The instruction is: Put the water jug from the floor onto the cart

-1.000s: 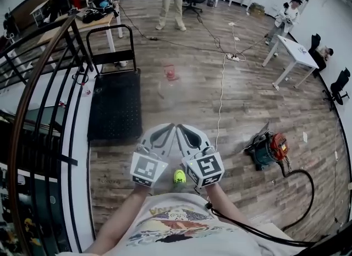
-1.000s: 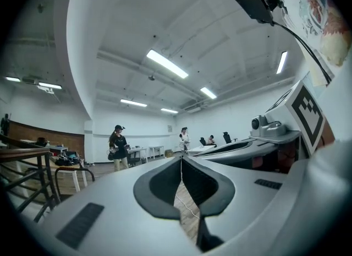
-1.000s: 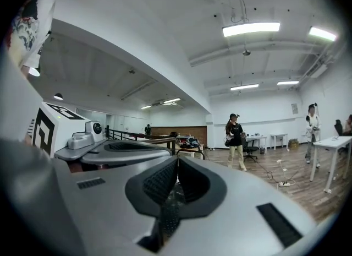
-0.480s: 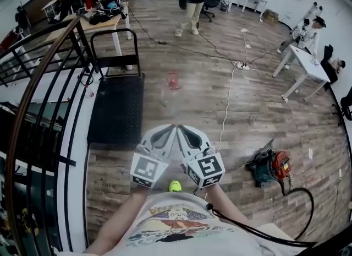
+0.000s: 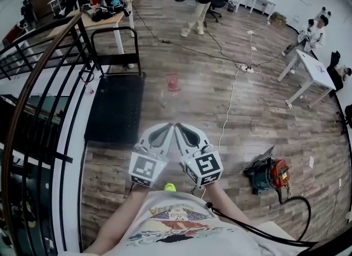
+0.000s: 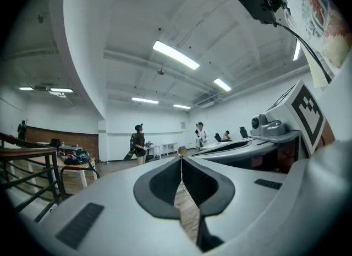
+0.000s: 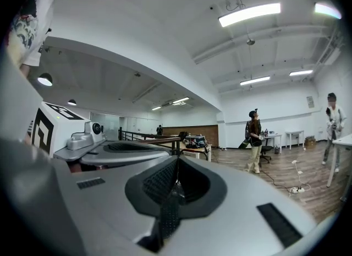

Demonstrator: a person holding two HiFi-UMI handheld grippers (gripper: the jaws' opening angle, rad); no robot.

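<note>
The water jug [image 5: 172, 88], clear with a red cap, stands on the wooden floor ahead of me in the head view. Just left of it lies the black flat cart [image 5: 114, 108] with its upright handle [image 5: 114, 44] at the far end. My left gripper [image 5: 169, 128] and right gripper [image 5: 179, 128] are held side by side in front of my chest, well short of the jug. Both are shut with nothing between the jaws. The left gripper [image 6: 180, 160] and the right gripper [image 7: 176, 160] point level across the room in their own views.
A black stair railing [image 5: 38, 84] runs along the left. A red and grey machine [image 5: 268, 172] with a black hose sits on the floor at right. A white cable [image 5: 228, 103] crosses the floor. A person [image 5: 200, 1] stands at the back; tables [image 5: 309, 65] lie right.
The whole scene has slid toward me: the jug and cart sit lower and nearer in the head view. Both grippers stay shut and together in front of me.
</note>
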